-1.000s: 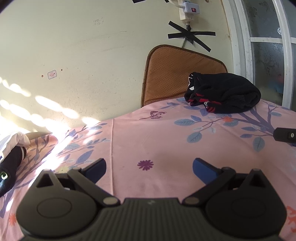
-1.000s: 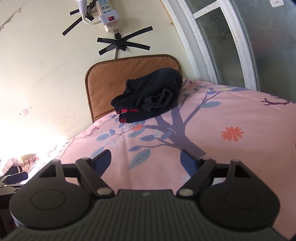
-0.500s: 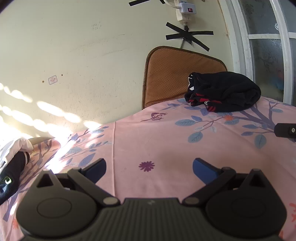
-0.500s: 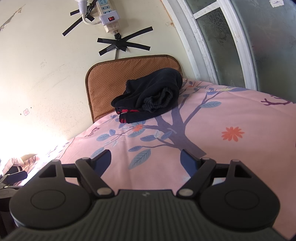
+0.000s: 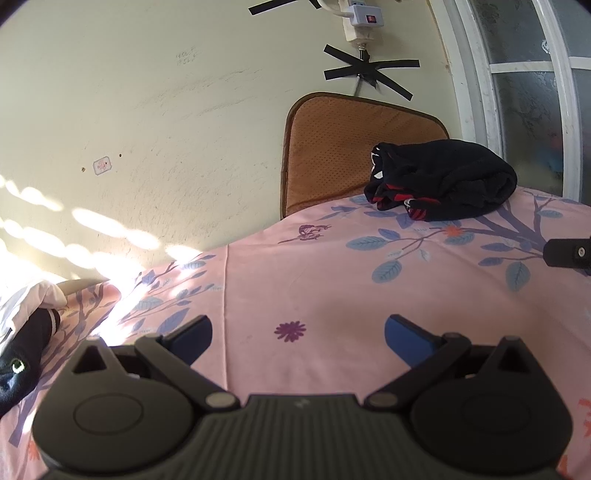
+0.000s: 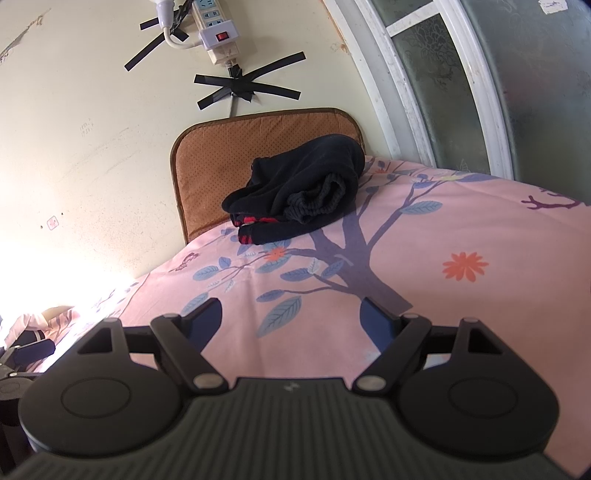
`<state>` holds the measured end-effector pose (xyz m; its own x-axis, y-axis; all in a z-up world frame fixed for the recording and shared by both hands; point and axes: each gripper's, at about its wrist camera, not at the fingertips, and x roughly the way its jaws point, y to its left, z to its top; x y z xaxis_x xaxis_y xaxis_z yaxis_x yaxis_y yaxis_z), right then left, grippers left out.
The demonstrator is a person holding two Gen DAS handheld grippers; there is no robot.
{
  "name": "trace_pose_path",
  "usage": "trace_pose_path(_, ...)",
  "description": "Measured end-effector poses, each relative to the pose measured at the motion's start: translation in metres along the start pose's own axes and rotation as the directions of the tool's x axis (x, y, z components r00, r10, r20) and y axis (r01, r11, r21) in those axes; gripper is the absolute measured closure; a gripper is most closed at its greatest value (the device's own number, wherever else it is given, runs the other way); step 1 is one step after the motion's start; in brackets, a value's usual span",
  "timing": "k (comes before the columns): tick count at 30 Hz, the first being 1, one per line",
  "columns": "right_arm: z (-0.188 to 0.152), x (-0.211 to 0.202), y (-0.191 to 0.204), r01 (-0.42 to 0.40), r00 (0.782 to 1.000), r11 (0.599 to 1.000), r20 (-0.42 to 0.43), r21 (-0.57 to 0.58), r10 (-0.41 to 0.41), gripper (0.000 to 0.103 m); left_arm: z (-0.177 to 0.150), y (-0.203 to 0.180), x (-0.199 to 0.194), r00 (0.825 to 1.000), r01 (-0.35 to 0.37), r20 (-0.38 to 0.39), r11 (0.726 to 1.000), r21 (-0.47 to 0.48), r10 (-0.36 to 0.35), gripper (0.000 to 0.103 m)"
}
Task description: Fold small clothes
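Left gripper [image 5: 297, 334]: jaws spread wide, nothing between the blue fingertips [image 5: 192, 334]; it hovers over the pink sheet, near a small purple flower print [image 5: 290, 331].
Right gripper [image 6: 291, 319]: also wide apart and holding nothing, poised above the printed tree trunk; a black part of it shows at the right edge of the left wrist view [image 5: 569, 252].
Black clothes [image 6: 295, 194]: a bundled dark pile with red trim, lying at the far end of the surface, resting against the brown cushion; well apart from both grippers. In the left wrist view the same pile [image 5: 441, 184] sits far right, near the window.
Sheet [image 6: 461, 325]: pink cloth with blue leaves, a purple tree and an orange flower, covering the surface the clothes lie on; whether a bed or a desk lies under it cannot be told.
Brown cushion [image 5: 332, 147]: upright against the wall, behind the pile.
Other clothes [image 5: 22, 350]: a black piece with a white striped cuff and a white garment beside it, at the far left edge, partly in bright sunlight.
Power strip [image 6: 221, 33]: fixed high on the wall, with black tape [image 6: 243, 90] crossed below it.
Window [image 6: 480, 85]: frosted glass in a white frame, on the right.
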<state>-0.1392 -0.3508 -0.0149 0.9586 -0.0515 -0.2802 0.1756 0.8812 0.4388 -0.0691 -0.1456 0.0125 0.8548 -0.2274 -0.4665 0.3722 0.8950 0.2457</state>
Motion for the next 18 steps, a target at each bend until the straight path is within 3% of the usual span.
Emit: trace_pose_path(18,-0.0002,0.0003,0.0002,0.000,1.000,1.000,0.002,0.000,0.000,0.019,-0.0005,-0.0025,-0.0010,1.000,-0.004,0.006,1.000,0.023,0.003,0.000)
